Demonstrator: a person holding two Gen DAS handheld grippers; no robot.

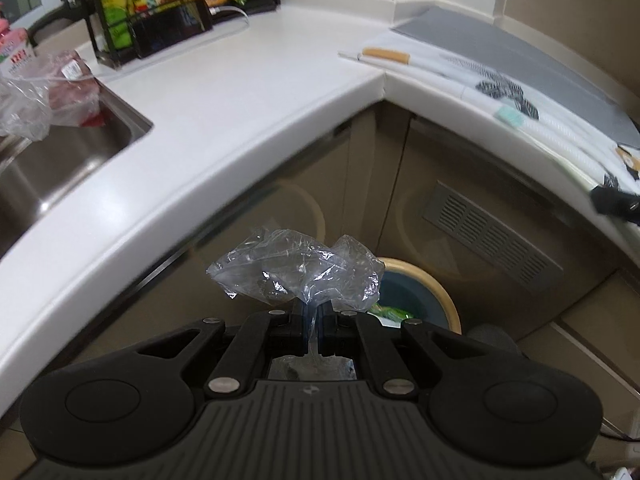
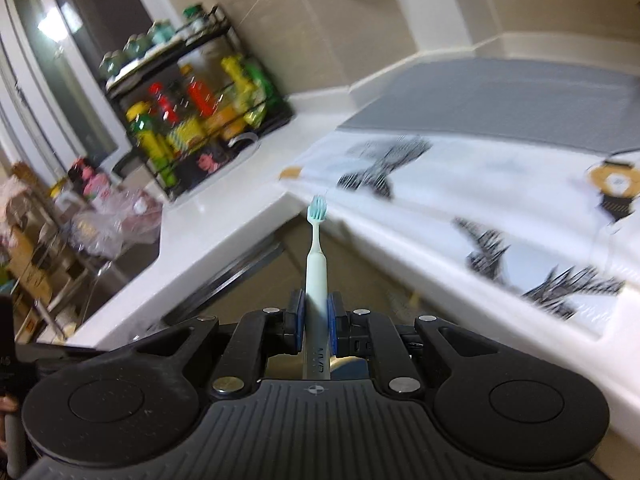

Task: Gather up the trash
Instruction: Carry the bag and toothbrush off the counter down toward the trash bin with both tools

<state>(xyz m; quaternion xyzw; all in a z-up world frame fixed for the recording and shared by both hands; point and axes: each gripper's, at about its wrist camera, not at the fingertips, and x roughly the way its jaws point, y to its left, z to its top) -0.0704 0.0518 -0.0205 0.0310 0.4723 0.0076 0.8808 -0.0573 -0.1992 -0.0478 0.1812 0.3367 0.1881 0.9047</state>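
My left gripper (image 1: 316, 312) is shut on a crumpled clear plastic wrapper (image 1: 296, 270), held in the air in front of the cabinet corner. Below and just right of it stands a round trash bin (image 1: 436, 292) with a cream rim, dark inside, with some green litter in it. My right gripper (image 2: 316, 312) is shut on a pale mint toothbrush (image 2: 316, 256), which points forward with its bristled head up, near the edge of the white counter (image 2: 224, 236).
An L-shaped white counter (image 1: 224, 92) wraps the corner. A steel sink (image 1: 60, 160) with plastic bags lies at left. A black rack of bottles (image 1: 160, 4) stands at the back. A patterned white cloth (image 1: 532, 116) and a grey mat (image 1: 500, 44) cover the right counter.
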